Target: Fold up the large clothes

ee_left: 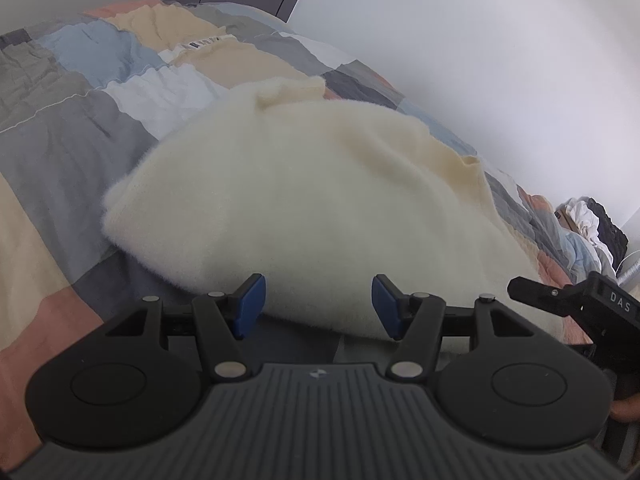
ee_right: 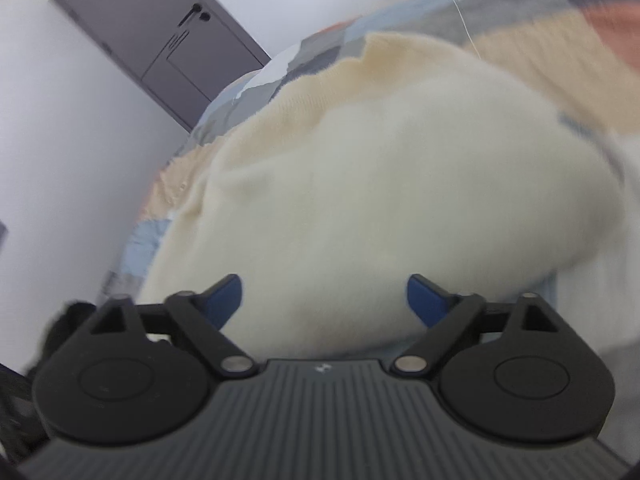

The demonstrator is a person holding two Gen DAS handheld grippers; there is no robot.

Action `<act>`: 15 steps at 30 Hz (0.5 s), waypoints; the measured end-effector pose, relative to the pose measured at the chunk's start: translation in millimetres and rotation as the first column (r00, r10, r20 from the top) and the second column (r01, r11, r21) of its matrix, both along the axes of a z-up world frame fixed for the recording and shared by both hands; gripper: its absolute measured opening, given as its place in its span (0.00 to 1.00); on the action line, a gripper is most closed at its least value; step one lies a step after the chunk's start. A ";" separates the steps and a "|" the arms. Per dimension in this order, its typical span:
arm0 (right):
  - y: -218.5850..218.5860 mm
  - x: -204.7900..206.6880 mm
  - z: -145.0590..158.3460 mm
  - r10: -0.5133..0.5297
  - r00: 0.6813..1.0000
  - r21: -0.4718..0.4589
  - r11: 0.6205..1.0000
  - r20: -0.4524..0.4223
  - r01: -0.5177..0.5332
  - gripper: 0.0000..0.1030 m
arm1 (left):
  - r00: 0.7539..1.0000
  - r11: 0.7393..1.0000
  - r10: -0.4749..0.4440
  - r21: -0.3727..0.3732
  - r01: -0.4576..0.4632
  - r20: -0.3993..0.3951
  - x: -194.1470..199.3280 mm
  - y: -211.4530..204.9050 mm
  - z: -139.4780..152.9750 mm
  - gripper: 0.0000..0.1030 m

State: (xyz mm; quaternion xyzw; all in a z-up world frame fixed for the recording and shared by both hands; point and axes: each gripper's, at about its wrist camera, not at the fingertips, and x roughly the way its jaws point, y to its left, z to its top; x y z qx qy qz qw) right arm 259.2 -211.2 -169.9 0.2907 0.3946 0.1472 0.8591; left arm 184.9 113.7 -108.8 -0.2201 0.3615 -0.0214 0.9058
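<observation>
A fluffy cream-white sweater [ee_left: 304, 200] lies folded in a thick bundle on a patchwork bedspread [ee_left: 60, 152]. My left gripper [ee_left: 318, 306] is open, its blue pads [ee_left: 252, 304] spread just in front of the sweater's near edge, holding nothing. The right gripper's black body [ee_left: 576, 300] shows at the right edge of the left wrist view. In the right wrist view the sweater [ee_right: 380, 184] fills the middle, blurred. My right gripper [ee_right: 324, 300] is open, pads [ee_right: 424, 300] wide apart at the sweater's near edge, empty.
The bedspread [ee_right: 560, 40] has grey, blue, beige and salmon patches. White walls [ee_left: 500, 60] run along the bed. A grey door [ee_right: 160, 40] stands at the far end. A heap of dark and white clothes [ee_left: 592, 224] lies at the far right.
</observation>
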 end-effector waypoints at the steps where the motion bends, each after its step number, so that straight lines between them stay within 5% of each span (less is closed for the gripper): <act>1: -0.7 -0.3 -3.8 -0.003 1.000 0.030 1.000 -0.023 0.004 0.89 | 1.000 1.000 0.000 -0.003 0.000 -0.004 1.5 0.1 -1.3 0.63; 9: 0.5 13.8 -33.3 -0.006 0.989 0.226 0.973 -0.147 0.040 0.92 | 0.999 0.999 -0.001 -0.051 -0.002 -0.046 12.5 -0.7 -12.6 0.70; 15: -0.5 22.8 -65.1 -0.059 0.961 0.336 0.929 -0.269 0.151 0.90 | 0.985 0.971 0.019 -0.233 -0.059 -0.171 22.2 14.4 -39.5 0.76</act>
